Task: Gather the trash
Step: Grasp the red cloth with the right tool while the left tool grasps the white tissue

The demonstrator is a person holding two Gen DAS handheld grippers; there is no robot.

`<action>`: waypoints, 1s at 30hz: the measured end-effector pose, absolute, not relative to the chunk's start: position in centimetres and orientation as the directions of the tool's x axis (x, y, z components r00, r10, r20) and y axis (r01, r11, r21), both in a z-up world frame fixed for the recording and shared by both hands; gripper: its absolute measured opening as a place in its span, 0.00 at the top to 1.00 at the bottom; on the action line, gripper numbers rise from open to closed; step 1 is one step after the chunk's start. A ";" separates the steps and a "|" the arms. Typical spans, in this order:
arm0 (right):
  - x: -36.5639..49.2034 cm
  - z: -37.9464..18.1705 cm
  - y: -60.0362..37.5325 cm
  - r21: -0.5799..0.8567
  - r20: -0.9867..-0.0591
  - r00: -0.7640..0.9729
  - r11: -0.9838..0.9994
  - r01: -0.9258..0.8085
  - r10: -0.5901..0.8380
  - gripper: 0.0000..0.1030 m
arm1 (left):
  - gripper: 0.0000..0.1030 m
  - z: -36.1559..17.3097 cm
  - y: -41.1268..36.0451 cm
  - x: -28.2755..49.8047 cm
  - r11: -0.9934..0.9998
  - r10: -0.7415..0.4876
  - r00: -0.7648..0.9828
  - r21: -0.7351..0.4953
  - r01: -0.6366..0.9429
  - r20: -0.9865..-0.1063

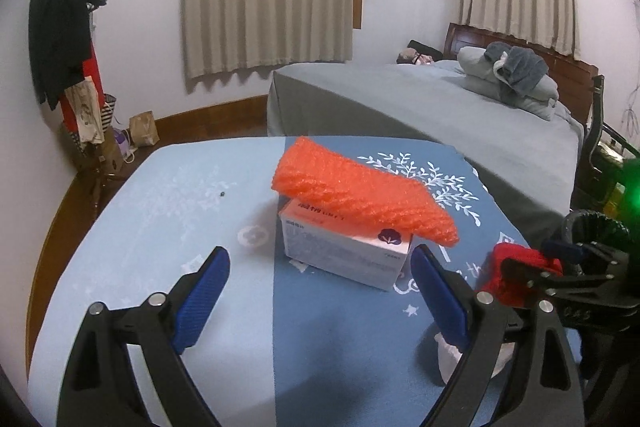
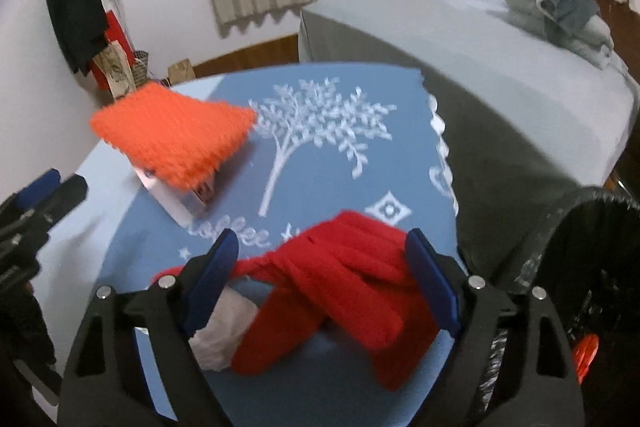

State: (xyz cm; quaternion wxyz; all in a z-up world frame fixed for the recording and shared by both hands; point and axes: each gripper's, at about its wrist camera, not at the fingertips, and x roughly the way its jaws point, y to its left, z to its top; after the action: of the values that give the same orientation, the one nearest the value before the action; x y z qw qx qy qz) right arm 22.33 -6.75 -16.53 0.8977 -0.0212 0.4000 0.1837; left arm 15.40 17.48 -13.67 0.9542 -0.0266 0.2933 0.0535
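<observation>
1. Red cloth (image 2: pixel 340 279) sits between the spread right claw (image 2: pixel 320 267) fingers; pads not clearly pressing it.
2. Left claw (image 1: pixel 320 291) spread, box (image 1: pixel 344 251) ahead.
3. Risk: a loose fold slips out on closing.

Orange wrap (image 2: pixel 172 143) — motion-blurred edges.

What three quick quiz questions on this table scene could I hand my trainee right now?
1. True or false: the orange wrap lies flat on the tablecloth.
2. What sits between the right gripper's fingers: A box, B red cloth, C tissue?
3. Fill in: the black bin stands at the table's ___ side in the right wrist view.

Key:
1. False; it rests on the box.
2. B, the red cloth.
3. Right.
</observation>
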 end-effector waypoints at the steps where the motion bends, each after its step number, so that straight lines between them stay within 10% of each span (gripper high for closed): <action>1: 22.3 -16.9 -6.6 0.101 -0.735 0.606 0.933 -0.346 0.304 0.21 | 0.12 -13.8 17.4 15.5 0.993 0.085 0.821 -0.017 -0.115 -0.565; 10: 22.5 -18.7 -7.0 0.110 -0.763 0.575 0.935 -0.336 0.296 0.43 | 0.12 -14.4 17.1 15.5 0.995 0.071 0.812 -0.019 -0.101 -0.579; 17: 22.5 -18.5 -7.8 0.132 -0.754 0.576 0.931 -0.339 0.316 0.81 | 0.12 -14.4 15.8 15.1 0.997 0.040 0.811 -0.029 -0.070 -0.584; 30: 22.0 -16.5 -8.9 0.175 -0.710 0.604 0.922 -0.346 0.361 0.84 | 0.25 -16.7 11.3 14.3 0.992 -0.123 0.748 -0.093 0.082 -0.652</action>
State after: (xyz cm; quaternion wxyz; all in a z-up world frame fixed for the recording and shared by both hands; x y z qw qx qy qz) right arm 22.02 -8.89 -16.46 0.8956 0.0098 0.3986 0.1974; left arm 14.32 11.31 -16.74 0.9346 -0.0294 0.3504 -0.0548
